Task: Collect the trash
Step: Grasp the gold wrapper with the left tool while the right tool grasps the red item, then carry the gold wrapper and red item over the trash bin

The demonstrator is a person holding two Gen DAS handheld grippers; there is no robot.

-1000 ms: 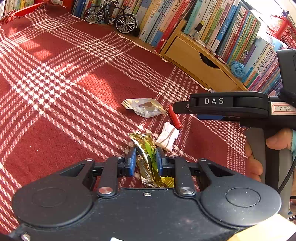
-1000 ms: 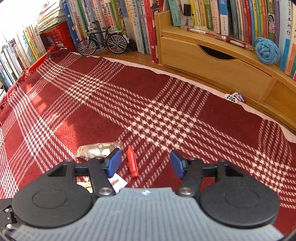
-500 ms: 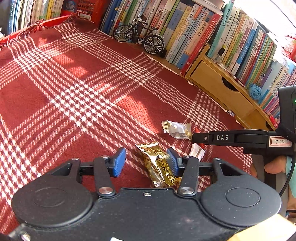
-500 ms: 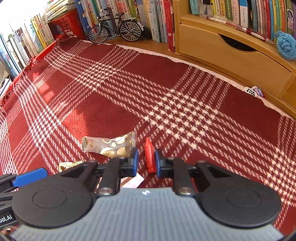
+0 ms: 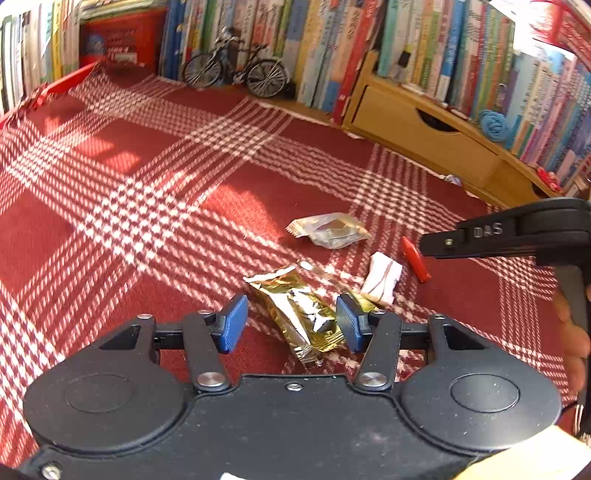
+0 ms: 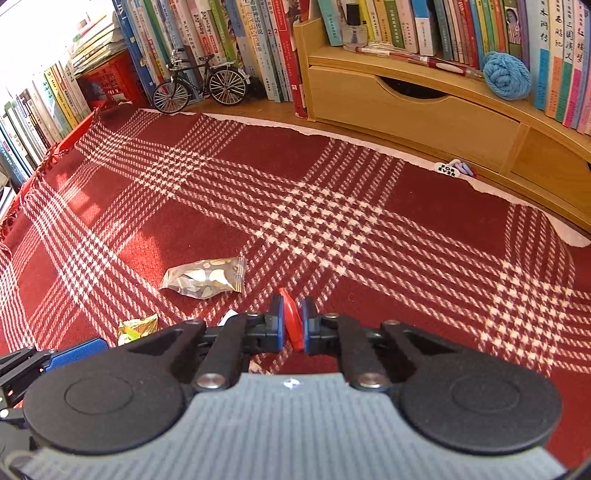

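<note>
On the red plaid cloth (image 5: 147, 206) lies a crumpled gold wrapper (image 5: 299, 314), right between the blue pads of my left gripper (image 5: 291, 328), which stands open around it. Beyond it rest a silver snack packet (image 5: 328, 230) and a crumpled white paper (image 5: 382, 278). My right gripper (image 6: 291, 321) is shut on a small red plastic piece (image 6: 290, 312) just above the cloth. The same silver packet (image 6: 205, 278) lies to its left. In the left wrist view the red piece (image 5: 415, 254) sits at the right gripper's tip (image 5: 426, 246).
A wooden drawer unit (image 6: 406, 107) and rows of books (image 6: 229, 33) line the far edge. A model bicycle (image 6: 201, 86), a blue yarn ball (image 6: 506, 75) and a red crate (image 6: 110, 81) stand there. A small sticker (image 6: 452, 168) lies at the cloth's edge.
My left gripper has opened and let go of the gold wrapper, which now lies on the cloth. My right gripper has closed on the red piece.
</note>
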